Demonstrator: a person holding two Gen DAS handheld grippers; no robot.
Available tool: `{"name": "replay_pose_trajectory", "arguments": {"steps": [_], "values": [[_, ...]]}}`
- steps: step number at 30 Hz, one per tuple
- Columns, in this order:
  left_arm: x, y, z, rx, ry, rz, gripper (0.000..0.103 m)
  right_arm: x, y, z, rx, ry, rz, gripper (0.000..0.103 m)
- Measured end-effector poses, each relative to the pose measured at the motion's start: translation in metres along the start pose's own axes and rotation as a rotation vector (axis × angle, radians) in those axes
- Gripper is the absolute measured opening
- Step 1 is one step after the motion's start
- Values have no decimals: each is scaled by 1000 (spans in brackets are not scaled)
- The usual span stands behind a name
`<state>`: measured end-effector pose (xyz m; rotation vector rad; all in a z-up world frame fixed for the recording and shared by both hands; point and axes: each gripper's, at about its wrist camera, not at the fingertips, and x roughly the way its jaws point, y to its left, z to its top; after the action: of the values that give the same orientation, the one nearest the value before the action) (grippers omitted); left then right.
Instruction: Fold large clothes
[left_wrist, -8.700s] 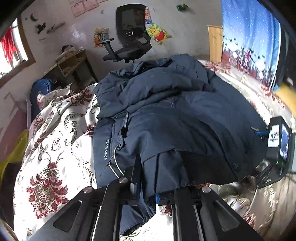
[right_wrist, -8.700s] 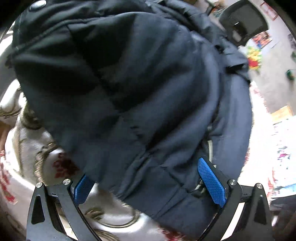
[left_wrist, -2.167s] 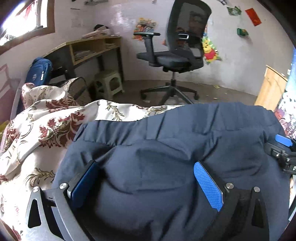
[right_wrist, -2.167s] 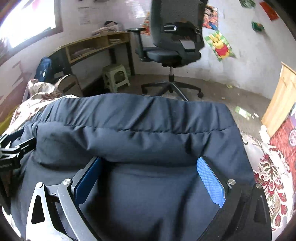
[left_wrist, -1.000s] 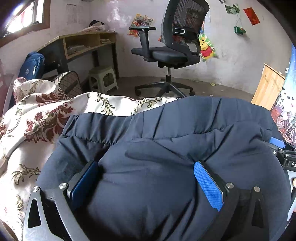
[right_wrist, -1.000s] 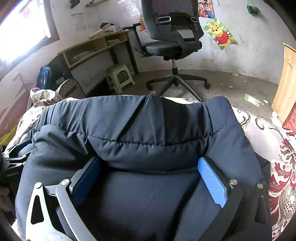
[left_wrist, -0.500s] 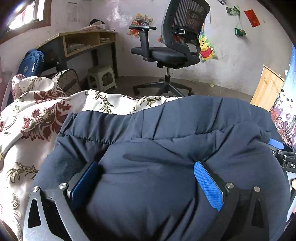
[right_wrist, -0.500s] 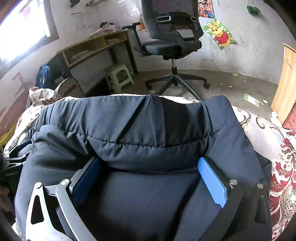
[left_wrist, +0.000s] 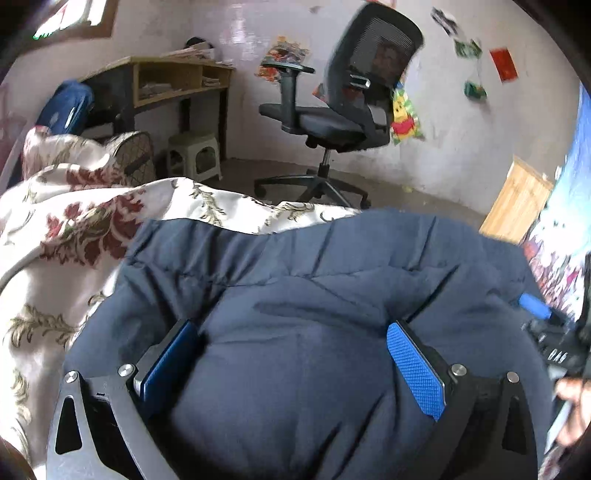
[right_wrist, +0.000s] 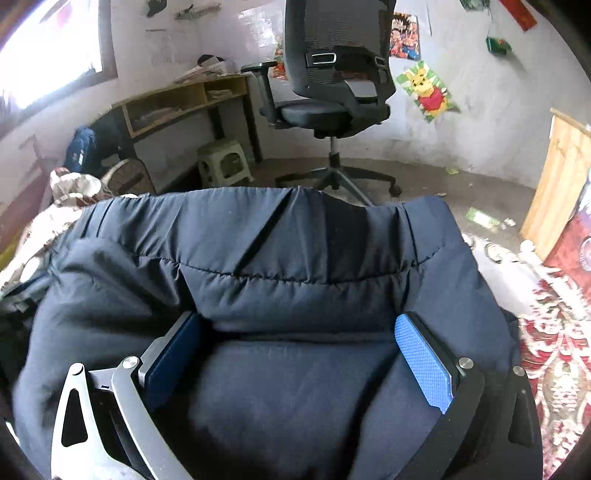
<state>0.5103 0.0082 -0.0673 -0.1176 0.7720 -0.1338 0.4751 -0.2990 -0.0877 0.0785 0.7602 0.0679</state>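
Both grippers point forward and down over a dark blue padded jacket (left_wrist: 314, 295) lying on a floral bedspread (left_wrist: 66, 229). The left gripper (left_wrist: 295, 354) has its blue-padded fingers (left_wrist: 415, 363) spread wide, a puffy bulge of jacket rising between them and touching both pads. The right gripper (right_wrist: 299, 354) is spread just as wide, its fingers (right_wrist: 424, 363) pressed against a stitched fold of the same jacket (right_wrist: 295, 258). Only the left view shows the other gripper's blue tip (left_wrist: 535, 306) and part of a hand (left_wrist: 572, 406) at the jacket's right edge. Both views show an office chair (right_wrist: 332, 92), a wooden desk (right_wrist: 177, 99) and a small stool (right_wrist: 223, 160) beyond the bed.
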Motion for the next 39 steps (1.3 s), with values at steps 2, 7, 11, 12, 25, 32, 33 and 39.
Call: {"name": "replay_pose_trajectory", "arguments": {"steps": [2,7,11,12,25,32,33,39], "values": [[-10,10,1,-34,-10,29,103,-10,3,-1,-27,-13,-45,102],[-48,39,-4,-20,-74,109,103,-43,-10,-7,-76,-49,-92,102],[-66,69,-12,-1,-61,138,103,-63,-37,-10,-84,-53,-105,102],[-68,77,-15,-4,-53,133,103,-65,-42,-11,-80,-51,-105,102],[-41,133,-46,-120,150,-101,103,-43,-129,-44,135,72,14,102],[-23,139,-57,-147,193,-204,103,-19,-151,-56,247,100,179,102],[-20,139,-58,-147,194,-214,103,-18,-152,-58,256,95,191,102],[-13,141,-67,-155,185,-255,103,-18,-147,-73,249,16,185,102]]}}
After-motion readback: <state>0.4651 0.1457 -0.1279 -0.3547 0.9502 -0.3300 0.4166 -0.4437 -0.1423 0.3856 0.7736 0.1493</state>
